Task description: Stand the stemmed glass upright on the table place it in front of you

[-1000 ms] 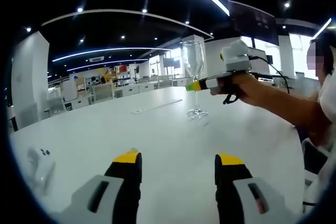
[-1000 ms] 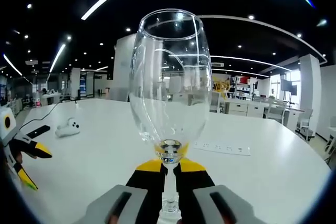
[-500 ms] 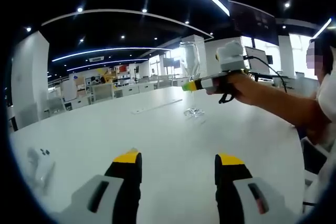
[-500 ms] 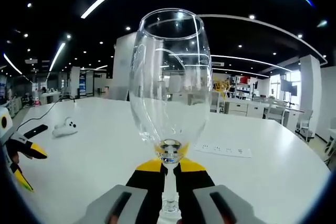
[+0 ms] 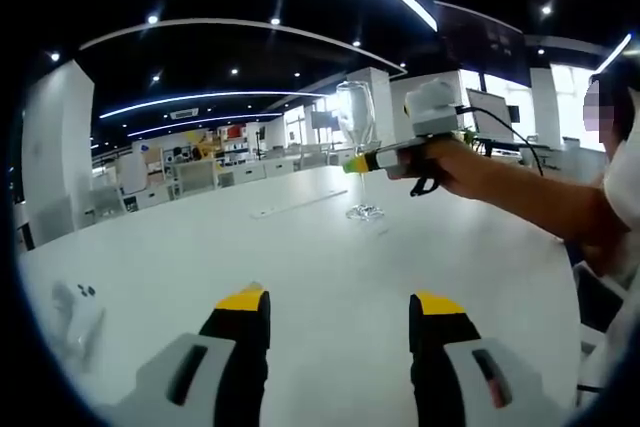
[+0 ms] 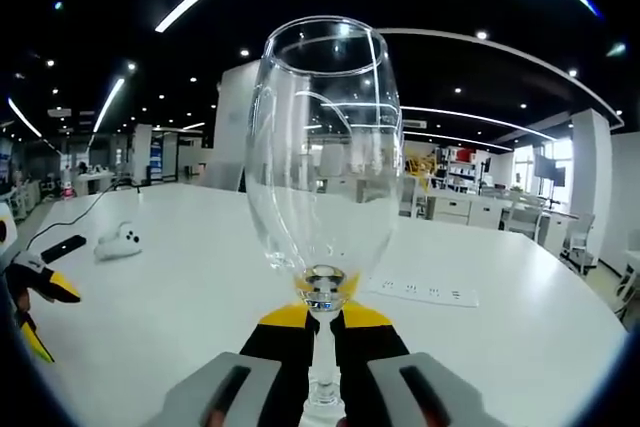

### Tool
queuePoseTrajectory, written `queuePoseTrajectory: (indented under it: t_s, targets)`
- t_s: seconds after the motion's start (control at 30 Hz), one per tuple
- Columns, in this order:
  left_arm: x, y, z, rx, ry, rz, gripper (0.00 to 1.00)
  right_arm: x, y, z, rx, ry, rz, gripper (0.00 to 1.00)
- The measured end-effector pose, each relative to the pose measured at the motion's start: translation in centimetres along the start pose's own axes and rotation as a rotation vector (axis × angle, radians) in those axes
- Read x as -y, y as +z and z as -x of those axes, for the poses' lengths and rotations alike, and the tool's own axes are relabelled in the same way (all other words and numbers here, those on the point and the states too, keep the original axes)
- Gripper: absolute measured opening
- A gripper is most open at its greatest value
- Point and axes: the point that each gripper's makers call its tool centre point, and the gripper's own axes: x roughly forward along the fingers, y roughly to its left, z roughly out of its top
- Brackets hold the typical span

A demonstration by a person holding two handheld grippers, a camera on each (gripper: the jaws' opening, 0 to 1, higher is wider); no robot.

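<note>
Right tongs (image 6: 322, 322) clamp the upright stemmed glass (image 6: 322, 162) by its stem at frame centre; left tongs (image 5: 340, 319) gape empty; next, release on the bench (image 5: 300, 257)

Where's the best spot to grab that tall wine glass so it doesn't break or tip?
Probably the thin stem, just under the bowl, coming in level from the side. The stemmed glass stands upright, its bowl wide and round, its stem narrow enough for jaws to close around. The right gripper grips it there.
</note>
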Motion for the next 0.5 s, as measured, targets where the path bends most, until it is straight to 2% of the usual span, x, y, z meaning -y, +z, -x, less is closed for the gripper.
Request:
queuePoseTrajectory:
  t_s: [0.5]
  targets:
    - [-0.5,0.2,0.1,0.015,0.017,0.010,0.57,0.6,0.3,-1.4,0.010,-0.009,-0.016,0.12]
